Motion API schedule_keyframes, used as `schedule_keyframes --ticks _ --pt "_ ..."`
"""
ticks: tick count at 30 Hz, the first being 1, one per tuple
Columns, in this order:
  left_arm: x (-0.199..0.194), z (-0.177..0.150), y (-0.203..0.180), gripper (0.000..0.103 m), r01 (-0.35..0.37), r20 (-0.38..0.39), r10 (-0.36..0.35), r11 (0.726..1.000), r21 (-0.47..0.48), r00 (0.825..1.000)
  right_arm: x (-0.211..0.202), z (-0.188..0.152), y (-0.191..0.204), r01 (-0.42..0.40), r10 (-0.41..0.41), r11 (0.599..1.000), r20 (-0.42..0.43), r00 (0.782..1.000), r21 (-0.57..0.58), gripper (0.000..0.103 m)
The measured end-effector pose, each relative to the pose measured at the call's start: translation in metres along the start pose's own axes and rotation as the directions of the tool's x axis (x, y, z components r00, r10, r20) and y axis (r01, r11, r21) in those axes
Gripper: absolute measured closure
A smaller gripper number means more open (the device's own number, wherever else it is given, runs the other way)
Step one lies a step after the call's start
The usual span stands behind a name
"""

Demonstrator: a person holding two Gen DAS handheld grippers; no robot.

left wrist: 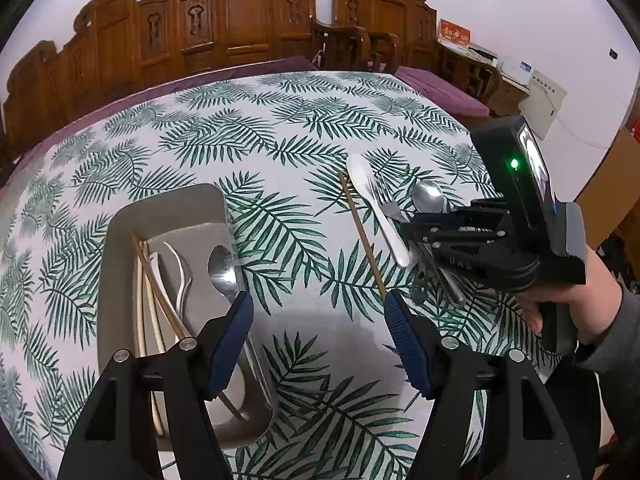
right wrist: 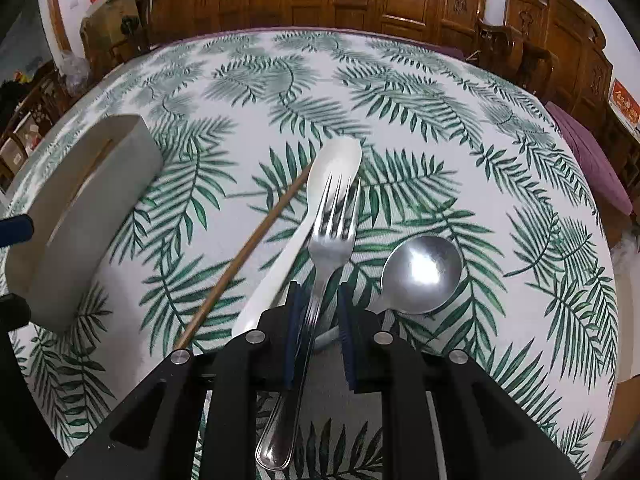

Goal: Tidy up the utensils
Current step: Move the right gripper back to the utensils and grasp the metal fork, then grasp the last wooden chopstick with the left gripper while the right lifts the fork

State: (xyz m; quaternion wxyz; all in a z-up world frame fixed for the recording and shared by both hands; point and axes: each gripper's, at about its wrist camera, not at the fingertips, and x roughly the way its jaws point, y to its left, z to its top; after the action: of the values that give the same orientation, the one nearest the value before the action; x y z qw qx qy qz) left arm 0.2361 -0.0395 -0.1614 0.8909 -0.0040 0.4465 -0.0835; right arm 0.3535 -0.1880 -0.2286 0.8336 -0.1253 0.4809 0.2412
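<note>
A grey tray (left wrist: 168, 208) at the left holds chopsticks (left wrist: 150, 280), a white spoon (left wrist: 183, 276) and a metal spoon (left wrist: 222, 268). My left gripper (left wrist: 318, 308) hangs open over bare tablecloth beside the tray, nothing between its fingers. On the cloth to the right lie a single chopstick (right wrist: 248, 248), a white spoon (right wrist: 336, 160), a metal fork (right wrist: 332, 236) with its tines over that spoon, and a round metal spoon (right wrist: 424, 272). My right gripper (right wrist: 318, 288) straddles the fork's handle with its jaws narrowly apart. The handle lies against the left pad, with a gap to the right pad.
The round table (left wrist: 240, 120) wears a palm-leaf cloth. Carved wooden chairs (left wrist: 248, 20) and a purple cushion (left wrist: 440, 88) stand behind it. A person's hand (left wrist: 568, 308) holds the right gripper at the right. The tray's wall (right wrist: 80, 208) rises left of the loose utensils.
</note>
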Motion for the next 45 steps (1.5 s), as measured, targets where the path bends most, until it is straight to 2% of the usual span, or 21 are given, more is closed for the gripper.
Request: schedule_keyframes --ticks 5,9,12,22,24,27,30,34,36,43,45 --pt "0.005 0.002 -0.002 0.038 0.0 -0.003 0.0 1.0 0.003 1.0 0.003 0.0 0.002 0.014 -0.014 1.0 -0.007 1.0 0.006 0.084" --pt "0.008 0.005 -0.005 0.038 -0.001 -0.005 0.001 1.0 0.007 1.0 0.004 0.002 0.002 0.02 -0.02 1.0 -0.015 1.0 0.007 0.094" --pt "0.013 0.008 -0.008 0.038 0.0 -0.009 0.0 1.0 0.005 1.0 0.002 0.001 0.001 0.018 -0.017 1.0 -0.015 1.0 0.019 0.095" --pt "0.041 0.017 -0.028 0.043 0.021 -0.035 -0.021 1.0 0.007 0.999 -0.037 -0.004 -0.022 -0.009 0.004 0.998 0.077 0.997 0.064 0.095" --pt "0.05 0.019 -0.033 0.054 0.025 -0.048 -0.024 1.0 0.008 0.999 -0.041 -0.006 -0.027 -0.013 0.007 0.998 0.084 0.996 0.065 0.095" --pt "0.064 0.024 -0.038 0.06 0.025 -0.065 -0.024 1.0 0.008 0.998 -0.044 -0.009 -0.034 -0.028 0.021 0.997 0.091 0.996 0.07 0.095" --pt "0.076 0.029 -0.039 0.07 0.019 -0.083 -0.019 1.0 0.003 0.996 -0.044 -0.011 -0.038 -0.041 0.034 0.997 0.098 0.995 0.069 0.095" --pt "0.089 0.035 -0.039 0.074 0.008 -0.098 -0.009 1.0 -0.006 0.995 -0.043 -0.012 -0.04 -0.062 0.056 0.997 0.105 0.993 0.055 0.095" --pt "0.095 0.038 -0.039 0.08 0.004 -0.106 -0.005 1.0 -0.012 0.994 -0.043 -0.013 -0.04 -0.073 0.068 0.996 0.107 0.992 0.049 0.095" --pt "0.114 0.044 -0.044 0.083 -0.012 -0.126 0.009 1.0 -0.022 0.992 -0.042 -0.016 -0.047 -0.107 0.102 0.993 0.109 0.989 0.043 0.095" --pt "0.118 0.045 -0.046 0.087 -0.019 -0.135 0.016 1.0 -0.022 0.991 -0.042 -0.016 -0.049 -0.109 0.103 0.993 0.11 0.989 0.044 0.095"
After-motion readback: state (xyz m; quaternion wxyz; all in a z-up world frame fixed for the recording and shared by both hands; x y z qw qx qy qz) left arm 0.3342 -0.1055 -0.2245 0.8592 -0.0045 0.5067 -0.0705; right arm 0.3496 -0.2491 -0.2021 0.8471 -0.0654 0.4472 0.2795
